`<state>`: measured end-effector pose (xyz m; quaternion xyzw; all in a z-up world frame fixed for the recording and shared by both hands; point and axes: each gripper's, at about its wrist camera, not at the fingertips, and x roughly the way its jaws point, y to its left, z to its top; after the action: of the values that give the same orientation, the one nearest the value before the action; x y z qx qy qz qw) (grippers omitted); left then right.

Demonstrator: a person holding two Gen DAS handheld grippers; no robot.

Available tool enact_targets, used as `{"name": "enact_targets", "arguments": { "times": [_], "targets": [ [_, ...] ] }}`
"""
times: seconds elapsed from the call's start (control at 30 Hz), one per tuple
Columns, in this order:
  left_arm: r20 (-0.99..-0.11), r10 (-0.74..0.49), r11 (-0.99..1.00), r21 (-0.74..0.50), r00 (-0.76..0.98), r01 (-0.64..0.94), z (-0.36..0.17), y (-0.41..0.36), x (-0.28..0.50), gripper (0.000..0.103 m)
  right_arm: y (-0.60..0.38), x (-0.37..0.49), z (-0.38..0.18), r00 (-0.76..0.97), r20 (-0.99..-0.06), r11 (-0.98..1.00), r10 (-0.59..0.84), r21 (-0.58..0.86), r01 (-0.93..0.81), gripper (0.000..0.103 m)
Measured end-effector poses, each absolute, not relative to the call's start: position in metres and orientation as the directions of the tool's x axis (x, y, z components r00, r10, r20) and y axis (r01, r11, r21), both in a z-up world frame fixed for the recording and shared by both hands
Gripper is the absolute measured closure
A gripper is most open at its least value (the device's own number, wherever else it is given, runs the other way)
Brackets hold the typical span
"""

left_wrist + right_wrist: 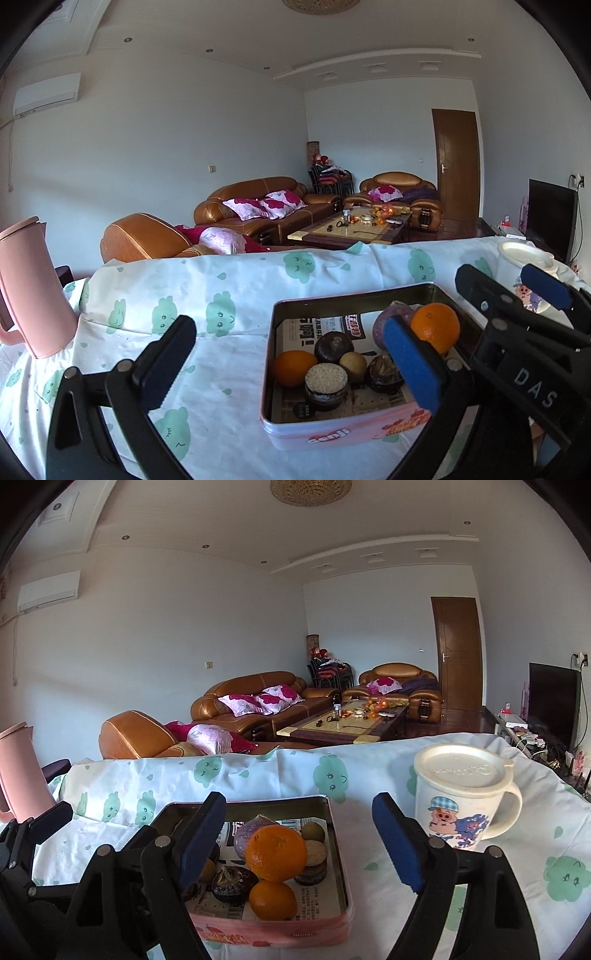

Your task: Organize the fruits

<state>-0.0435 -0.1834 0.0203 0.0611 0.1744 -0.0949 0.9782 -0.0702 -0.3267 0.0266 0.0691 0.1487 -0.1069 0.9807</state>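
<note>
A pink tin [354, 432] lined with newspaper stands on the cloud-print tablecloth. It holds two oranges, one on top of the pile [436, 328] and one low at the left [293, 367], a purple fruit [388, 317] and several dark round pieces. My left gripper [290, 328] is open over the tin's near left side, with nothing between its pads. My right gripper [300, 806] is open too, just short of the tin [277, 930]; the top orange [277, 853] lies beyond its fingers, untouched. The other orange [273, 904] rests at the tin's near edge.
A white lidded mug [461, 805] with a pig picture stands right of the tin. A pink jug [33, 291] stands at the table's far left. Beyond the table's far edge are brown sofas and a coffee table [343, 723].
</note>
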Motion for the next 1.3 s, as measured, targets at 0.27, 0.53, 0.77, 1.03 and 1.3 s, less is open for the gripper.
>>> {"name": "enact_targets", "arguments": {
  "times": [0.27, 0.53, 0.77, 1.03, 1.3],
  "targets": [
    [-0.328, -0.171, 0.979, 0.051, 0.929, 0.198, 0.022, -0.166, -0.065, 0.0, -0.327, -0.109, 0.028, 0.936, -0.289, 0.955, -0.204, 0.151, 0.254, 0.02],
    [-0.305, -0.163, 0.984, 0.02, 0.938, 0.178, 0.024, -0.152, -0.08, 0.0, -0.31, -0.136, 0.03, 0.94, -0.253, 0.959, -0.23, 0.105, 0.263, 0.02],
    [-0.313, -0.167, 0.984, 0.012, 0.935, 0.179, 0.022, -0.15, -0.081, 0.0, -0.297, -0.146, 0.032, 0.946, -0.216, 0.965, -0.242, 0.048, 0.258, 0.02],
    [-0.304, -0.169, 0.982, 0.027, 0.938, 0.185, 0.022, -0.152, -0.083, 0.0, -0.303, -0.149, 0.032, 0.944, -0.216, 0.96, -0.248, 0.073, 0.269, 0.02],
    [-0.299, -0.172, 0.98, 0.041, 0.939, 0.193, 0.021, -0.156, -0.086, 0.0, -0.306, -0.15, 0.032, 0.944, -0.215, 0.958, -0.249, 0.09, 0.273, 0.02]
  ]
}}
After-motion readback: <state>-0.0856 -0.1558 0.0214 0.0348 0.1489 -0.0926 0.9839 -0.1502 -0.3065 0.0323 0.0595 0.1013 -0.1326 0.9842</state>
